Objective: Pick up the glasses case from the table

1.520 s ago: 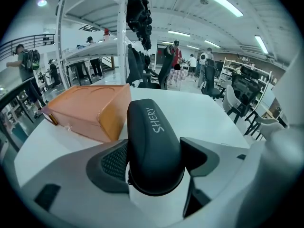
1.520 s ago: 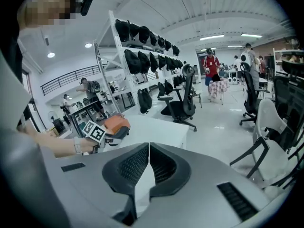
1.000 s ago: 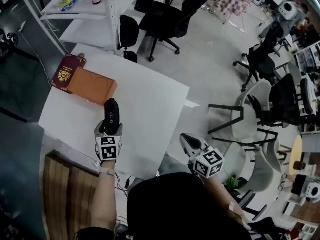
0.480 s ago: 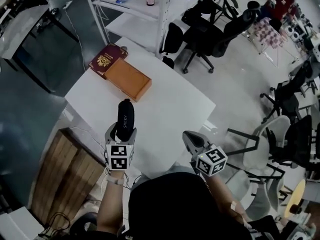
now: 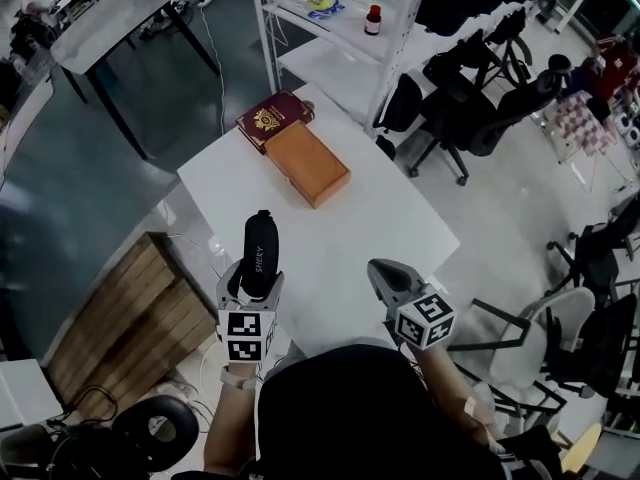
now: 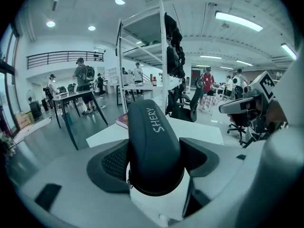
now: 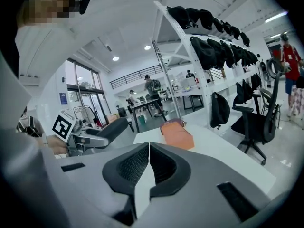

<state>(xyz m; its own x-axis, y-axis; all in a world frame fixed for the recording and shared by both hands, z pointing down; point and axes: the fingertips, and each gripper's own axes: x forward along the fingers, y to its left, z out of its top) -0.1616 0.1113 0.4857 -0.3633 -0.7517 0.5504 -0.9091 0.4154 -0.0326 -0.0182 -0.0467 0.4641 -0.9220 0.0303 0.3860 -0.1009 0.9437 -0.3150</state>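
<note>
A black glasses case with white "SHERY" lettering sticks out lengthwise from my left gripper, which is shut on it above the near left part of the white table. In the left gripper view the glasses case fills the gap between the jaws, its end pointing up and away. My right gripper is shut with nothing in it over the table's near edge; in its own view the right gripper has its jaws touching.
An orange box and a dark red booklet lie at the table's far end. White shelving and black office chairs stand beyond. A wooden crate sits on the floor at left.
The view has swung, so the table sits more to the right and lower. Both grippers keep their places relative to me, and the case stays held in the left one.
</note>
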